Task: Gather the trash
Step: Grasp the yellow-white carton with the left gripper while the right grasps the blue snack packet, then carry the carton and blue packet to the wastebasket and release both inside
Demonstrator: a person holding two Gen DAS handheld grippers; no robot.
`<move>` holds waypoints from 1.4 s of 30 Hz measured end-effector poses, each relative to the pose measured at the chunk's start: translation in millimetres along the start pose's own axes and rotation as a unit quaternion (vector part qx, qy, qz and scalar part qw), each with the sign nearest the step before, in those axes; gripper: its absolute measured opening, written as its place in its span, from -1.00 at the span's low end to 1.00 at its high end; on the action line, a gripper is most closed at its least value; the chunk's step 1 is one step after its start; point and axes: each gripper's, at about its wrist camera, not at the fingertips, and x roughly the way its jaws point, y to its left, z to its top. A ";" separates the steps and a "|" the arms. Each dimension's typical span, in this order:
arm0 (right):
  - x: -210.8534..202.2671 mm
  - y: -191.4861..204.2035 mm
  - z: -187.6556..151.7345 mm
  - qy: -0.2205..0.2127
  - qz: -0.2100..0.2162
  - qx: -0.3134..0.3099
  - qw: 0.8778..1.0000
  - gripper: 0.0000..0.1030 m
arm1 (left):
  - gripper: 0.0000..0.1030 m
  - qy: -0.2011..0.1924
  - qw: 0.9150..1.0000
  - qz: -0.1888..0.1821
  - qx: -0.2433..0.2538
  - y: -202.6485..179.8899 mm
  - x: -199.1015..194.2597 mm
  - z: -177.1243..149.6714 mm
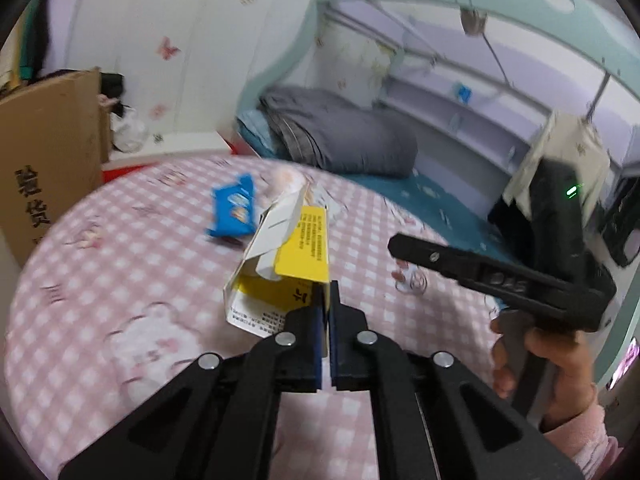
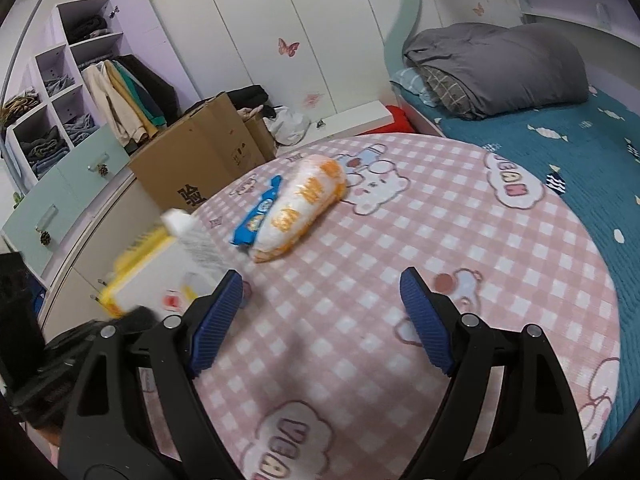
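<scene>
1. cardboard of the yellow box [image 1: 294, 248] is pinched only at its near edge by the left claw [image 1: 330, 308], shut on it; the open flap hangs loose, so the box could twist or slip out.
2. the right claw [image 2: 322, 304] hangs open and empty over the pink checked worktop [image 2: 500, 280]; ahead of it to the left lie the blue wrapper [image 2: 256, 220] and the orange-white bag [image 2: 302, 210], touching, so a careless grab might shove one aside.
3. the two claws sit close together; they could collide.
</scene>
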 end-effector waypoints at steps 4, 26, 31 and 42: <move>16.9 28.6 9.9 0.008 0.019 -0.015 1.000 0.55 | -0.96 -0.047 0.997 0.055 -0.029 23.4 -33.8 5.2; 178.5 115.0 41.1 0.156 -0.091 -0.141 0.973 -0.27 | -0.96 -0.097 0.960 0.248 -0.090 130.8 -76.6 22.1; 170.3 130.0 30.9 0.150 -0.072 -0.158 0.973 -0.47 | -0.96 -0.096 0.960 0.245 -0.097 140.5 -87.1 11.2; 106.0 242.3 -17.9 0.125 0.043 -0.216 0.967 -0.53 | -0.96 -0.113 0.951 0.261 -0.122 156.2 -152.4 -15.4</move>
